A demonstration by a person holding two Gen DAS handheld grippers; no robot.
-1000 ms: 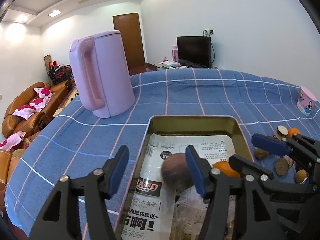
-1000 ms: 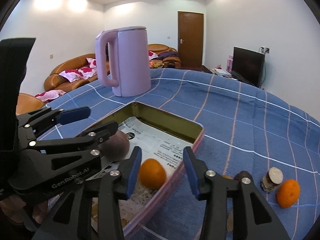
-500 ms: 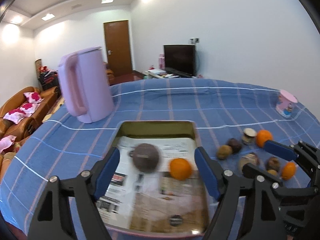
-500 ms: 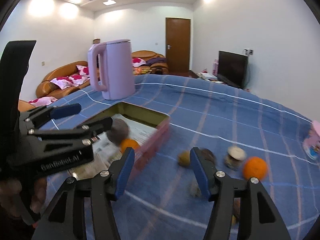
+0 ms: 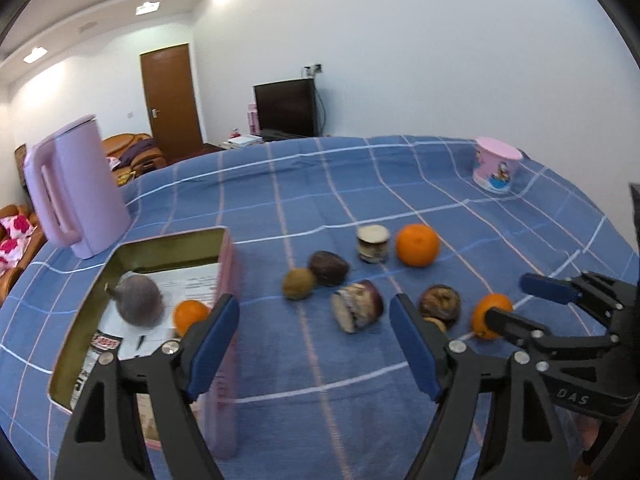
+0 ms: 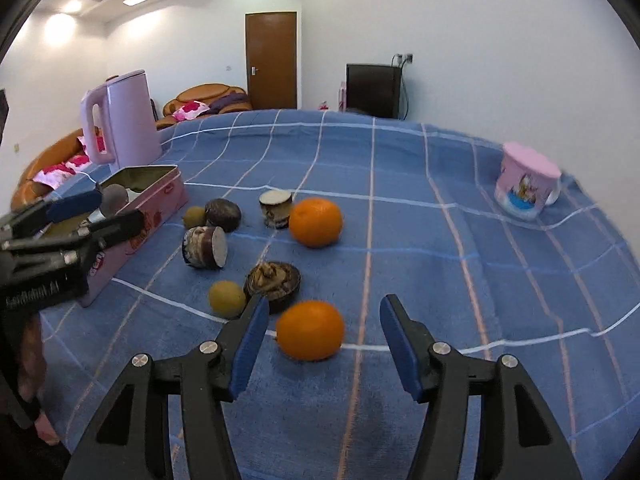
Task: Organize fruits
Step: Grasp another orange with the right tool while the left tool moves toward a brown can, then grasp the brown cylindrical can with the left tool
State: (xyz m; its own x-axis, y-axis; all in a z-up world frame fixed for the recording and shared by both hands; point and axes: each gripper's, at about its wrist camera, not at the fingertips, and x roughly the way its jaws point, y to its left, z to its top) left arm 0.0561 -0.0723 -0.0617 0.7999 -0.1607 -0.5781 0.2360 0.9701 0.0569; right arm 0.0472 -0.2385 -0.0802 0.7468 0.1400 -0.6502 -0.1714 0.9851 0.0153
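Two fruits already lie in the pink tin [image 5: 226, 280] near the left edge of the blue checked tablecloth [image 6: 400, 184], a dull purple round one [image 5: 138, 300] and a small orange [image 5: 190, 314] on its printed paper lining, while the rest sit loose on the cloth to the tin's right. Nearest the right gripper [image 6: 320, 340] is an orange [image 6: 310, 330], which lies just ahead of the blue pads with the jaws apart and nothing pressed between them. It looks firm, light to middling in weight, with a dimpled rind that should give a fair grip; being round it may roll on the cloth, so a hold across its widest middle seems safest, with gentle pressure to spare the skin. The left gripper [image 5: 314, 344] also stands wide and empty, pointing at a halved purple fruit [image 5: 356, 306] with a pale cut face; that one is probably softer and wetter at the cut, better taken by its hard shell. Around them lie another halved shell [image 6: 272, 280], a small olive-brown fruit [image 6: 226, 298], a dark glossy one [image 6: 222, 212] and a larger orange [image 6: 316, 222]. A smooth lilac plastic kettle [image 5: 76, 184] stands beyond the tin, and a pink lidded cup [image 6: 526, 182] near the far right edge.
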